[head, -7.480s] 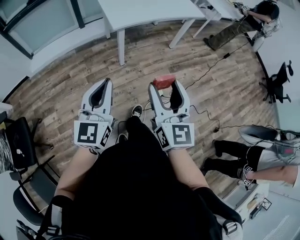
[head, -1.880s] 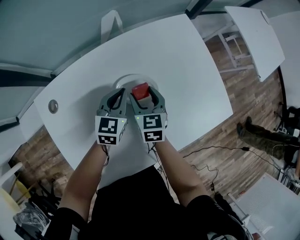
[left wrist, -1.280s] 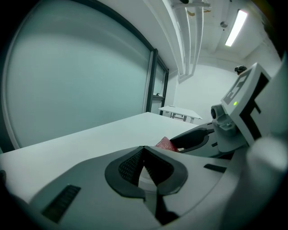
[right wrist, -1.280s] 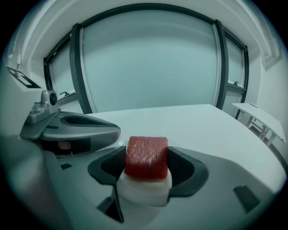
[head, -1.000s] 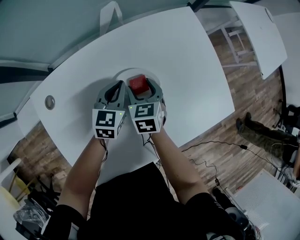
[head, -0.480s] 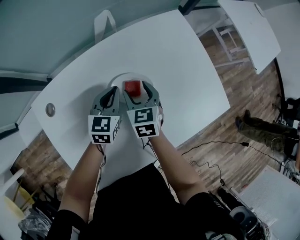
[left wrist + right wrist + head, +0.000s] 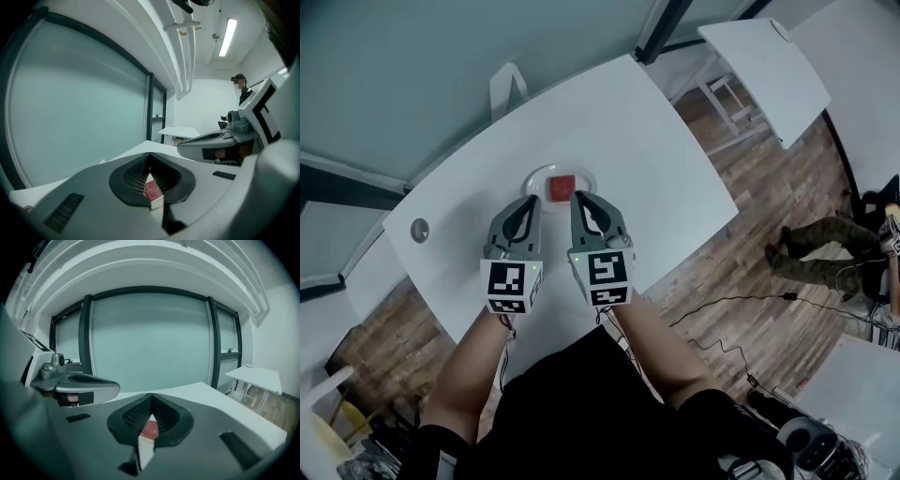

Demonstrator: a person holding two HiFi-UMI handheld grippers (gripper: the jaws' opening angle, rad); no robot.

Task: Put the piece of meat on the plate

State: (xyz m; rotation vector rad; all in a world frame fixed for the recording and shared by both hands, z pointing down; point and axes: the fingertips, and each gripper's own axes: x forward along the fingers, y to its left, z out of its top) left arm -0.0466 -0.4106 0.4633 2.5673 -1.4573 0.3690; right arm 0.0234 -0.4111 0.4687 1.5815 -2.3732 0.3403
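The white bench runs slantwise across the middle of my head view, with a glass wall above it at the upper left and wood floor at the right. A second white bench stands at the upper right.

Both tools sit side by side just below the frame's centre, over the bench. The left tongs are closed tip to tip with nothing gripped. In the left gripper view their tips meet at the top of the dark hollow. The right tongs are likewise drawn together and empty, and the right gripper view shows the same meeting of tips. Each tool shows in the other's camera, off to the side.

The white plate rests on the bench just above the two sets of tips, slightly left of centre. The piece of meat, red and roughly square, lies on the plate, clear of both tongs. I can see it as a red patch through the gap under the closed tips in both gripper views.

A small round grommet sits in the bench at the left.
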